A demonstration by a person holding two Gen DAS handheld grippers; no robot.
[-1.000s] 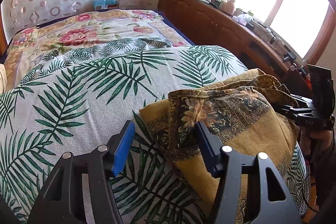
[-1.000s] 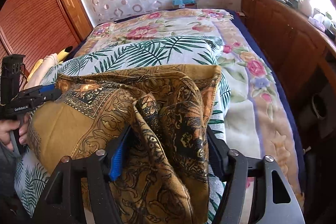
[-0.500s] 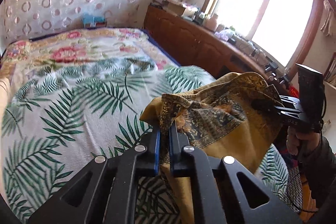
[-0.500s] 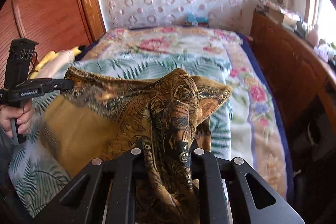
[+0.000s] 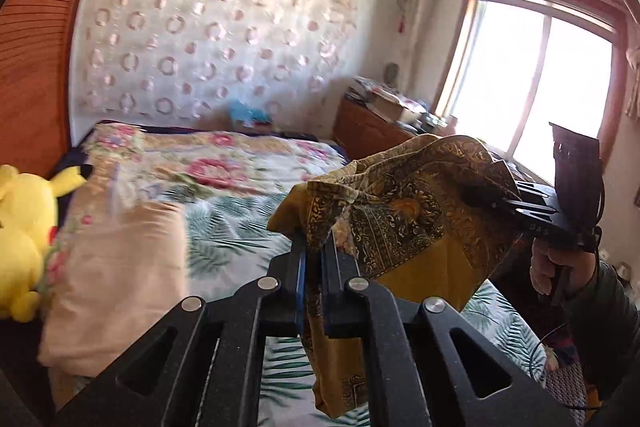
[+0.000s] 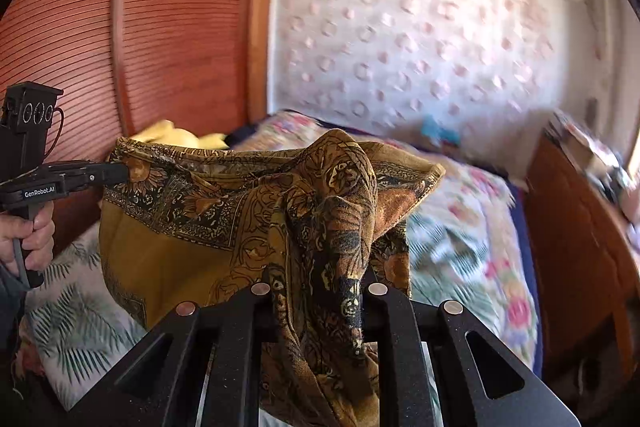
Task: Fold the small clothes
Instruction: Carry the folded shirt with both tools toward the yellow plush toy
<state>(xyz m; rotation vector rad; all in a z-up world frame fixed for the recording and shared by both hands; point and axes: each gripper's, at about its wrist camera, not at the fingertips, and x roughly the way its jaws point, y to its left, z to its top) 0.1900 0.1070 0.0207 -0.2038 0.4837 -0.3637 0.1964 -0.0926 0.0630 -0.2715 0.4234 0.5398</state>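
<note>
Mustard-and-black patterned cloth [image 5: 404, 223], a small printed garment or scarf with an ornate dark border, hangs in the air above the bed [image 5: 240, 227], stretched between the two hand-held grippers. The left gripper [image 5: 314, 255] has its jaws closed on a gathered corner of the fabric, a strip of which trails down between the blue pads and dangles below them. The right gripper [image 6: 316, 291] has its jaws clamped on a thicker bunched fold, which rises over them in a hump and spills down between the black finger frames. Each gripper also shows in the other's camera, held by a hand [image 6: 28, 239] at the far end of the cloth, so the two grips sit at opposite ends of the top edge. Holding it this way probably lets the plain mustard centre drop free and the creases fall out, so the piece can be laid flat on the palm-leaf blanket [image 5: 224, 227] before folding. No fold looks made yet. A yellow plush toy [image 5: 24, 235] and a peach pillow [image 5: 116, 287] lie at the bed's left side, clear of the hanging cloth.
</note>
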